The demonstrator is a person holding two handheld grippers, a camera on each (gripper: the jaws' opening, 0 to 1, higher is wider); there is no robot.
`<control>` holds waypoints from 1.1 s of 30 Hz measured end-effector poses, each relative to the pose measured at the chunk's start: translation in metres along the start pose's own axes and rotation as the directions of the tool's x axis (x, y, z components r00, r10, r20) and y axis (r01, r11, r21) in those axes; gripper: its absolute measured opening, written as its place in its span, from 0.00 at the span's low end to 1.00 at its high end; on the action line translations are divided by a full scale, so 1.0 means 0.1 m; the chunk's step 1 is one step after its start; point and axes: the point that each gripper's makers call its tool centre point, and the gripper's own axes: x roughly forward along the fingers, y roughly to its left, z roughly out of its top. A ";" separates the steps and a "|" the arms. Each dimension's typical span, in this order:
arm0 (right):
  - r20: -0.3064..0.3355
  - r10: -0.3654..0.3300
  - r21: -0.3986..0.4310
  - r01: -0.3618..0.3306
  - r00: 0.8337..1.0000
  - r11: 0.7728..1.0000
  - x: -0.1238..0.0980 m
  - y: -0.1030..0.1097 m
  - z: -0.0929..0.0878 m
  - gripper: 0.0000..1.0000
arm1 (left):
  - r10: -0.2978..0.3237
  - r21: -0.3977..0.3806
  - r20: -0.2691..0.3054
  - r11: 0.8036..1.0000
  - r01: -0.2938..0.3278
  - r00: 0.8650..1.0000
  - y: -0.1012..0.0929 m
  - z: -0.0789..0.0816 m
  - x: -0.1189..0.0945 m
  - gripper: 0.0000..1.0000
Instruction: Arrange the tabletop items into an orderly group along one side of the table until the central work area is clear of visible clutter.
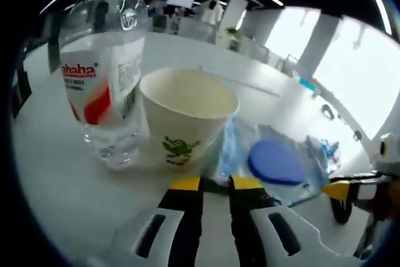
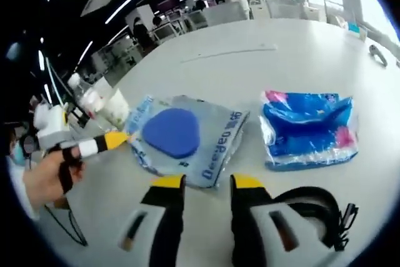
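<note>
The clear pouch (image 2: 187,139) with a blue disc (image 2: 172,132) inside lies flat on the white table (image 2: 262,60), its long axis running from the left gripper (image 2: 115,139) toward the blue wipes pack (image 2: 309,130) just beside it. The left gripper's jaws pinch the pouch's edge (seen from the left gripper view, a paper cup (image 1: 186,120) and water bottle (image 1: 103,73) stand upright, touching). The right gripper (image 2: 200,182) hovers spread, holding nothing.
</note>
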 end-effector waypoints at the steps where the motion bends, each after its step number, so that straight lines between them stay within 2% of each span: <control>1: -0.001 -0.001 -0.001 0.001 1.000 1.000 0.01 0.00 0.00 0.21 | 0.000 0.000 -0.001 1.000 0.000 1.000 0.00 -0.01 0.00 0.07; 3: -0.001 -0.011 0.002 0.011 1.000 1.000 0.01 -0.02 0.00 0.12 | -0.006 0.011 -0.002 1.000 0.007 1.000 0.00 -0.01 0.00 0.04; 6: 0.006 -0.022 -0.008 0.022 1.000 1.000 0.01 -0.04 0.00 0.04 | -0.022 0.034 -0.007 0.999 0.022 1.000 -0.03 -0.02 0.00 0.00; 9: 0.016 -0.021 -0.054 0.022 1.000 0.998 0.00 -0.03 0.02 0.02 | -0.031 0.034 -0.002 0.999 0.032 1.000 -0.06 0.00 -0.01 0.00; 14: 0.040 -0.027 -0.090 0.031 0.999 0.995 -0.05 -0.05 0.10 0.00 | -0.049 0.042 0.002 0.998 0.048 0.999 -0.14 0.00 -0.07 0.00; 19: 0.081 -0.044 -0.130 0.054 0.996 0.990 -0.13 -0.10 0.23 0.00 | -0.068 0.025 0.041 0.997 0.067 0.997 -0.26 0.05 -0.16 0.00; 25: 0.102 -0.031 -0.146 0.046 0.994 0.988 -0.17 -0.14 0.35 0.00 | -0.078 0.003 0.077 0.997 0.078 0.994 -0.33 0.10 -0.24 0.00; 30: 0.098 -0.020 -0.163 0.036 0.995 0.986 -0.14 -0.15 0.43 0.00 | -0.078 0.009 0.076 0.997 0.077 0.994 -0.34 0.08 -0.25 0.00; 33: 0.076 -0.006 -0.169 0.019 0.997 0.985 -0.08 -0.14 0.40 0.00 | -0.065 0.018 0.059 0.998 0.064 0.996 -0.31 0.04 -0.24 0.00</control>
